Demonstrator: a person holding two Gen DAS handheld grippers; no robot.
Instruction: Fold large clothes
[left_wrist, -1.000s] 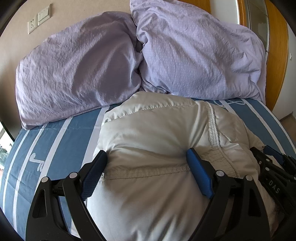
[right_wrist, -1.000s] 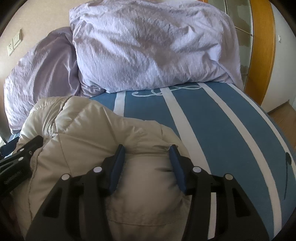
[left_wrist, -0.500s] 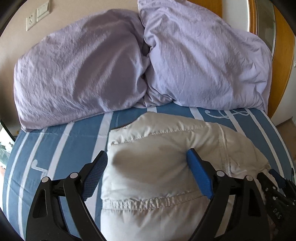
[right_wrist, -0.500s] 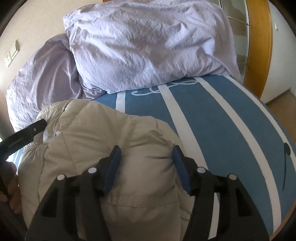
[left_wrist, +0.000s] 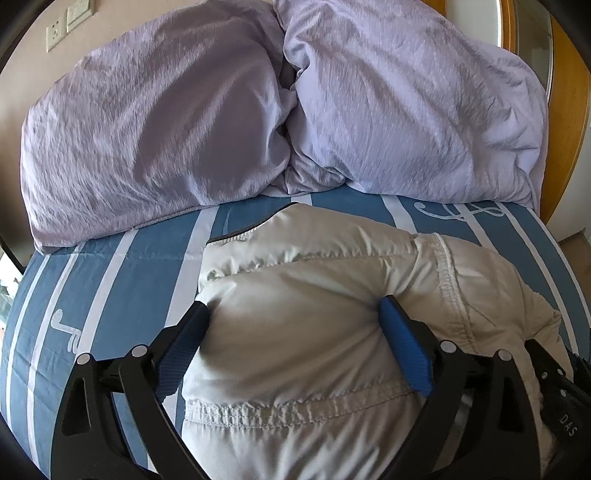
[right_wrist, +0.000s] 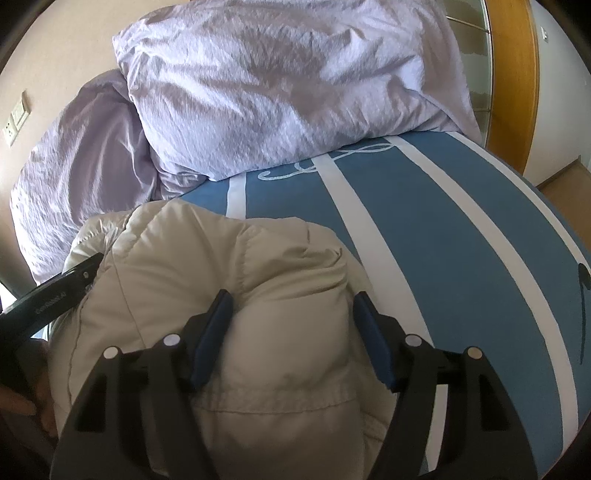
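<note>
Two grippers work a puffy beige jacket (left_wrist: 295, 332) that lies bunched on a bed (left_wrist: 110, 288) with a blue sheet striped in white. The jacket sits toward the near side of the bed, just short of two lilac pillows (left_wrist: 155, 133) heaped against the wall at the head.

Seen from the left wrist, the left gripper (left_wrist: 295, 321) has its blue-padded fingers (left_wrist: 404, 350) spread wide to either side of a padded bulge of the jacket, just above a gathered seam. Its jaws are opening. The left pad lies along the jacket's left edge and the right pad sits in a crease of the fabric; whether either pad presses the cloth I cannot tell, though nothing is pinched tight between them.

Seen from the right wrist, the right gripper (right_wrist: 291, 321) straddles another rounded lump of the jacket (right_wrist: 221, 277), near its right edge where the sheet (right_wrist: 461, 258) shows. Its fingers (right_wrist: 212, 336) stand moderately apart and its jaws are opening too, with the padded lump between them; the fabric bulges freely between the pads.

At the left of the right wrist view the black body of the left gripper (right_wrist: 55, 295) lies against the jacket's far side, with part of a hand (right_wrist: 22, 398) below it. A switch plate (left_wrist: 79, 16) is on the wall above the pillows, and a wooden frame (right_wrist: 513, 74) stands at the right.
</note>
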